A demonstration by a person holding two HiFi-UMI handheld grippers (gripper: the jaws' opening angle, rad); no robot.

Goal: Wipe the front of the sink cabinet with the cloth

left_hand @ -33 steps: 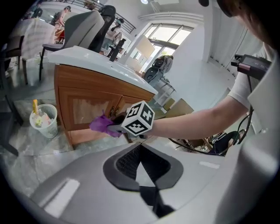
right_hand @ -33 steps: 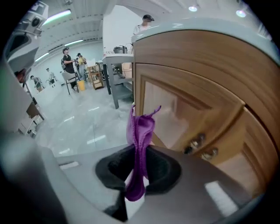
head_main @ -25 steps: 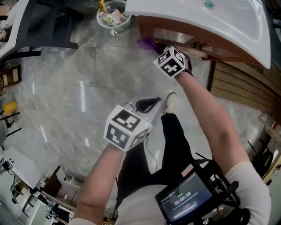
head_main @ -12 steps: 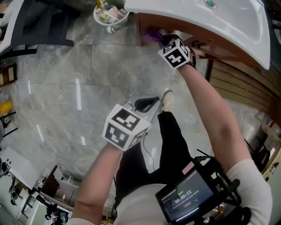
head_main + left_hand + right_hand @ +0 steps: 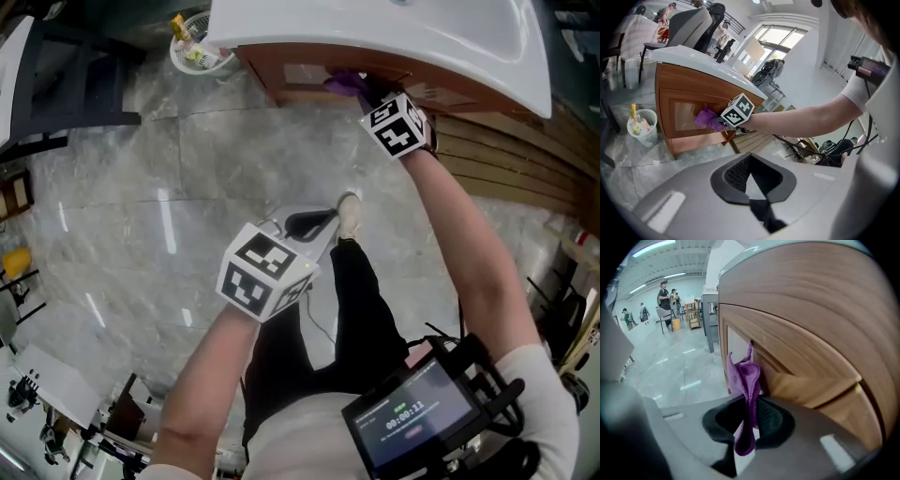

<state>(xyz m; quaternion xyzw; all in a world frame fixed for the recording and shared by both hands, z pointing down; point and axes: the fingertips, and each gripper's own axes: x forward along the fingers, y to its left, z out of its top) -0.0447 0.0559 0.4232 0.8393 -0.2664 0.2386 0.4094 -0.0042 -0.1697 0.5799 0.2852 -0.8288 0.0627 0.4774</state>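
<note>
The wooden sink cabinet (image 5: 300, 77) stands under a white basin (image 5: 375, 33). My right gripper (image 5: 370, 94), marker cube behind it, is shut on a purple cloth (image 5: 345, 82) that presses against the cabinet front. In the right gripper view the cloth (image 5: 745, 380) hangs from the closed jaws of the right gripper (image 5: 749, 420), against the recessed door panel (image 5: 801, 348). The left gripper view shows the cloth (image 5: 705, 117) on the cabinet door (image 5: 684, 117). My left gripper (image 5: 314, 223) is shut and holds nothing, over the floor away from the cabinet; its jaws (image 5: 750, 187) meet.
A white waste basket (image 5: 197, 52) with rubbish stands on the marble floor left of the cabinet. Wooden slats (image 5: 506, 159) run to the cabinet's right. The person's shoe (image 5: 349, 214) rests on the floor below the cabinet. A dark chair (image 5: 75, 56) is at the far left.
My right gripper has slid the cloth to the right along the cabinet front. The left gripper has stayed where it was.
</note>
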